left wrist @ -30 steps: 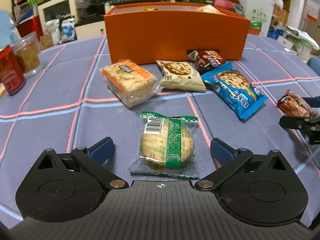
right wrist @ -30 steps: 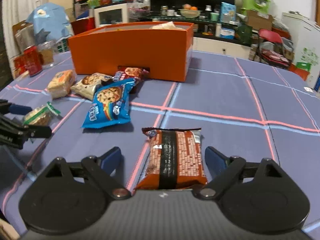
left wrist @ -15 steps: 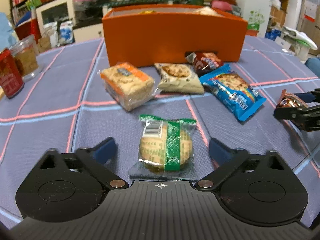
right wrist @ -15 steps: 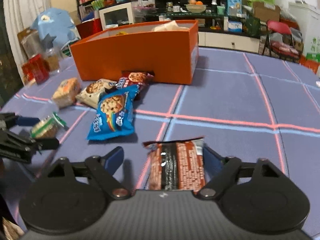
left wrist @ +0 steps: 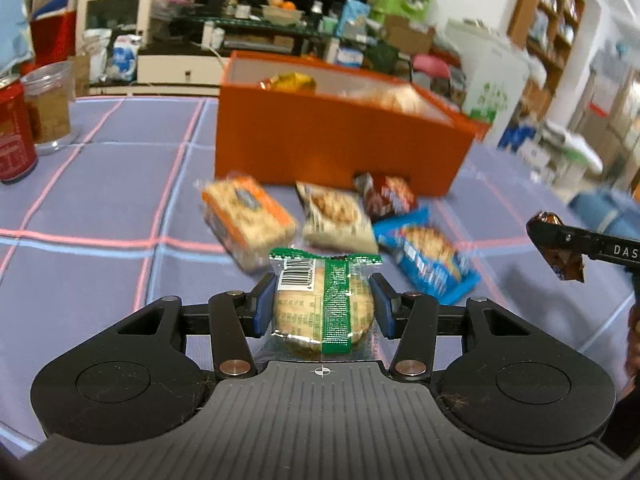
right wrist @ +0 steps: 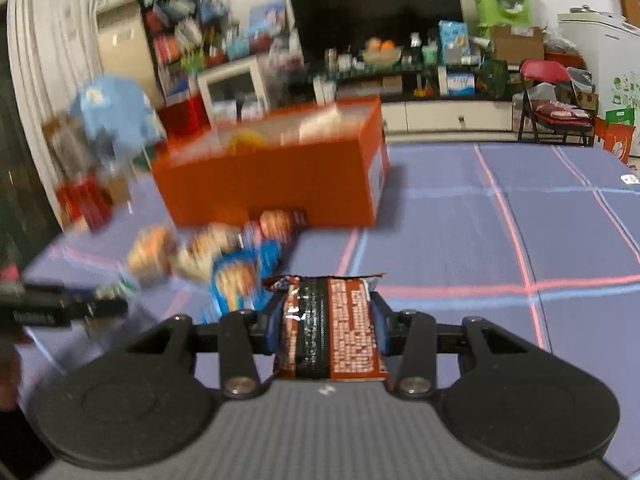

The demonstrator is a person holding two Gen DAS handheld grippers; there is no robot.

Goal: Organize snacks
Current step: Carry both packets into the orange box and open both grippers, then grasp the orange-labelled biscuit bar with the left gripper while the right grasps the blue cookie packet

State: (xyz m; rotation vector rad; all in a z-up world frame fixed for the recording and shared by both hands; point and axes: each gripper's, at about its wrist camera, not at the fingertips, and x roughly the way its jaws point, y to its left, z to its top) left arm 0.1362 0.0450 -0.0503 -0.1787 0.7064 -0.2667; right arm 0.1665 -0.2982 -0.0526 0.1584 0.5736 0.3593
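1. Snack packs, two of them, held clear of the blue checked tablecloth (left wrist: 100, 184): round biscuit in clear wrapper with green band (left wrist: 323, 304) clamped between the blue pads of the left gripper (left wrist: 323, 308); brown rectangular foil-wrapped wafer pack (right wrist: 330, 328) clamped between the pads of the right gripper (right wrist: 329, 328).
2. Jaws on both grippers narrowed onto their packs, pressing the side edges.
3. Destination, judged from the task: open orange rectangular cardboard box (left wrist: 332, 140) at the far centre, already holding some items.
4. Risk, slip: glossy film under the pads; possible sliding out during a fast swing. Motion blur in both views suggests quick travel.
5. Risk, crushing: brittle biscuit squeezed across its width; likely to crack under a tighter grip.
6. Risk, collision: both grippers heading for one box opening; right gripper visible at the right edge of the left view, well apart for now.
7. Risk, snagging: low approach likely to clip the near box wall or the loose packs lying before it: orange-labelled rice cracker block (left wrist: 248, 224), beige cookie pouch (left wrist: 338, 218), blue cookie bag (left wrist: 432, 260), dark red small pack (left wrist: 386, 196).
8. Pose: both grippers roughly level, raised above the cloth, pointing toward the box.
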